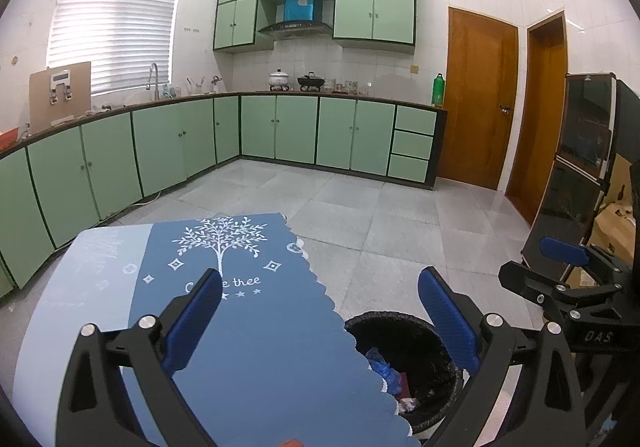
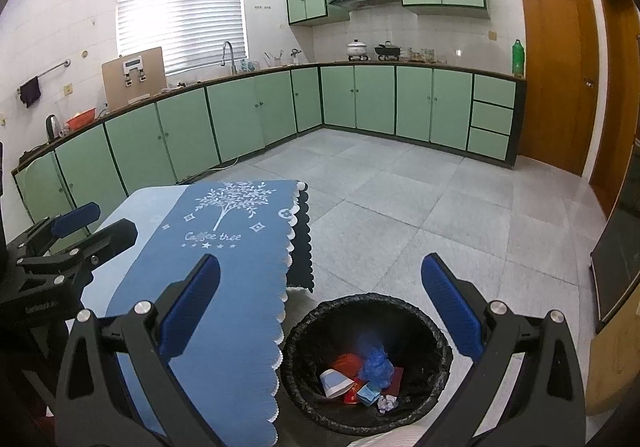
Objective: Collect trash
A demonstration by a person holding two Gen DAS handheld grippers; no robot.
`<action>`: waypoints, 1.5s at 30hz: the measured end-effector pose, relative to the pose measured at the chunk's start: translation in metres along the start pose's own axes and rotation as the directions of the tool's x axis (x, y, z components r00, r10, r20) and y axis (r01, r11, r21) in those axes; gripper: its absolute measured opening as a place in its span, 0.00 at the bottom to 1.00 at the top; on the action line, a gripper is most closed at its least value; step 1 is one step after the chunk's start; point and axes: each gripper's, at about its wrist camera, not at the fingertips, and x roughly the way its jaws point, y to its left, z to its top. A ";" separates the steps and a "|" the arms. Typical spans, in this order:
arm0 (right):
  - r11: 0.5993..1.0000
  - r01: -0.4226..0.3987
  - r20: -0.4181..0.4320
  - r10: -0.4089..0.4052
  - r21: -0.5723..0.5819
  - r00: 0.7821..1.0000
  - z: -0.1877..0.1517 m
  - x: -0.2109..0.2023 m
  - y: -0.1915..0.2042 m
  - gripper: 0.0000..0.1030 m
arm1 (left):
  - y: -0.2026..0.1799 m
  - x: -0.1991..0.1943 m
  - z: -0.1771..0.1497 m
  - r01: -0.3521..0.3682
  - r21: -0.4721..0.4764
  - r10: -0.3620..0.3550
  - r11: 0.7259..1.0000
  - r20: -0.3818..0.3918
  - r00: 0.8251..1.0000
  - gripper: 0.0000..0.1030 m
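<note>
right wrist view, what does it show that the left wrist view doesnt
Only the right wrist view: a white paper cup and crumpled paper in the trash bin, a kettle, a dark towel. Only the left wrist view: a black glass-door cabinet, cardboard boxes. Both: the blue tablecloth, green cabinets, both open grippers, left and right.

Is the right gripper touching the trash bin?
Apart. The right wrist view shows the right gripper open and empty, above the trash bin, with floor visible between.
</note>
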 end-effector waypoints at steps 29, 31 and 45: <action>0.999 -0.018 0.009 0.018 -0.027 1.000 -0.004 -0.013 0.024 0.95 | 0.007 -0.033 -0.005 -0.029 0.005 0.029 1.000 0.032 0.999 0.94; 1.000 -0.019 0.007 0.019 -0.025 1.000 -0.006 -0.012 0.024 0.95 | 0.007 -0.033 -0.006 -0.028 0.004 0.028 1.000 0.028 0.999 0.94; 1.000 -0.020 0.002 0.020 -0.005 1.000 -0.007 -0.011 0.021 0.95 | 0.005 -0.029 -0.005 -0.025 0.005 0.025 1.000 0.016 1.000 0.94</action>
